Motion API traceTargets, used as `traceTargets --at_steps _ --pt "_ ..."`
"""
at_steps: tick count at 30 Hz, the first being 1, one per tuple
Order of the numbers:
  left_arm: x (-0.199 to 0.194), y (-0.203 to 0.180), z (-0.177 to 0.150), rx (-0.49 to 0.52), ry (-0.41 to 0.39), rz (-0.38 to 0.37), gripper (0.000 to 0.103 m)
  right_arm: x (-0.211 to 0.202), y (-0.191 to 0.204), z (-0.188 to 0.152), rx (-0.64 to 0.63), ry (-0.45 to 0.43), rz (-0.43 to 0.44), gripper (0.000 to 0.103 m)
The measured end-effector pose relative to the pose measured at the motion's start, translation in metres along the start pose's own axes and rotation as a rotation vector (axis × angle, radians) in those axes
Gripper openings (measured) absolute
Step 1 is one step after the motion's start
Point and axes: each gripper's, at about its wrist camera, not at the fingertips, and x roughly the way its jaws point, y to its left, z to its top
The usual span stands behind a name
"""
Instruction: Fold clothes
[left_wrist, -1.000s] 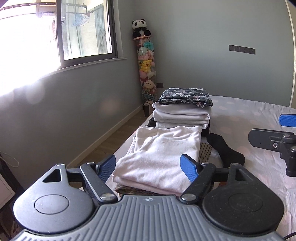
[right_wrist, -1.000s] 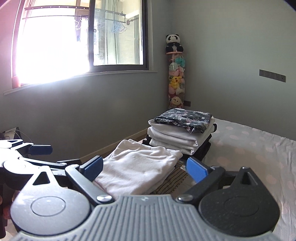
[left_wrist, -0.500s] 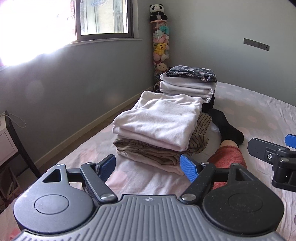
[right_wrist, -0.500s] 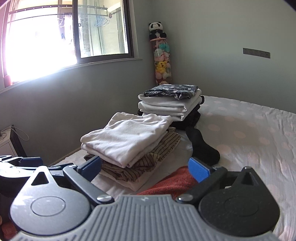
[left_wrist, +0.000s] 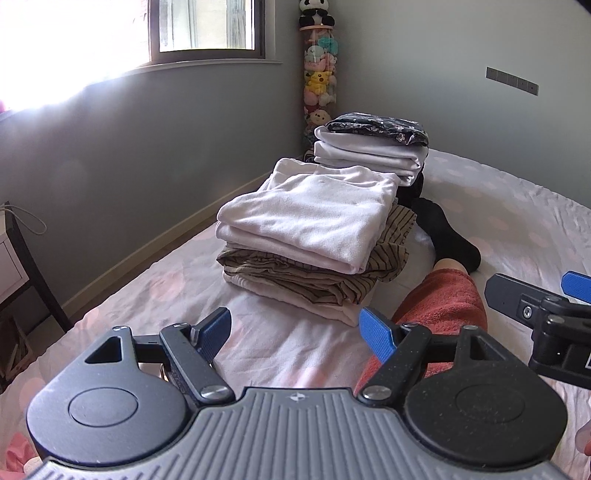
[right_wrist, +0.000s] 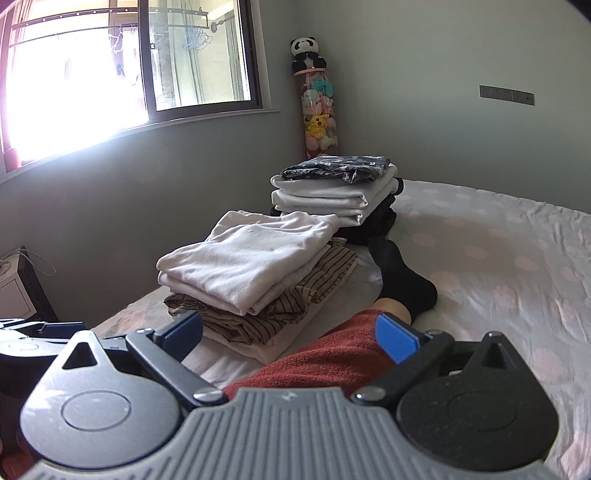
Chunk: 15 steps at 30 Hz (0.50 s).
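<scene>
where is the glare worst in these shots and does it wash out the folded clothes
Left wrist view: the window blows out to white at upper left, yet the white folded shirt keeps its creases. Right wrist view: glare swallows the window's left pane and hazes the wall below it; the far stack stays sharp. Fisheye bends the sill in both.

Two stacks of folded clothes lay on the bed.

The nearer stack (left_wrist: 314, 243) had a white folded garment (left_wrist: 317, 210) on top, a crumpled brown striped piece (left_wrist: 317, 280) beneath it and a pale layer at the bottom. Just behind stood the farther stack (left_wrist: 369, 151): a dark floral piece (left_wrist: 380, 127) atop neatly folded white garments (left_wrist: 365, 157) over something black.
</scene>
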Motion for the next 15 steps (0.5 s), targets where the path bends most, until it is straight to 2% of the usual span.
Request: traceTargets --at_steps 15 --pt "-0.0013 -0.0013 -0.0034 0.012 0.015 -0.008 0.090 -0.0040 -0.0012 -0.0043 0.007 0.001 0.006 0.101"
